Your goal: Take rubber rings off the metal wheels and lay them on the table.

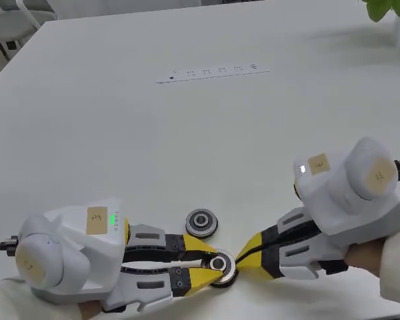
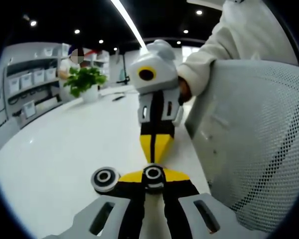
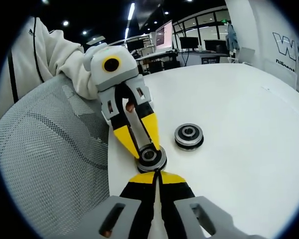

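Note:
A metal wheel with a dark rubber ring [image 1: 220, 264] [image 2: 153, 174] [image 3: 150, 156] sits near the table's front edge. My left gripper [image 1: 213, 265] [image 2: 152, 177] [image 3: 148, 151] is shut on it from the left, one yellow jaw on each side. From the right, my right gripper [image 1: 241, 257] [image 2: 156, 157] [image 3: 159, 175] has its jaws shut together, and their tip touches the wheel's rim. Whether that tip pinches the ring is too small to tell. A second wheel with its ring [image 1: 201, 223] [image 2: 105, 178] [image 3: 189, 135] lies flat just beyond, untouched.
The white table [image 1: 187, 147] stretches far ahead. A thin strip with small marks [image 1: 213, 72] lies at the middle far side. A green plant [image 1: 387, 8] [image 2: 84, 79] stands at the far right corner. A grey mesh chair back [image 2: 249, 139] [image 3: 50, 149] is right behind the front edge.

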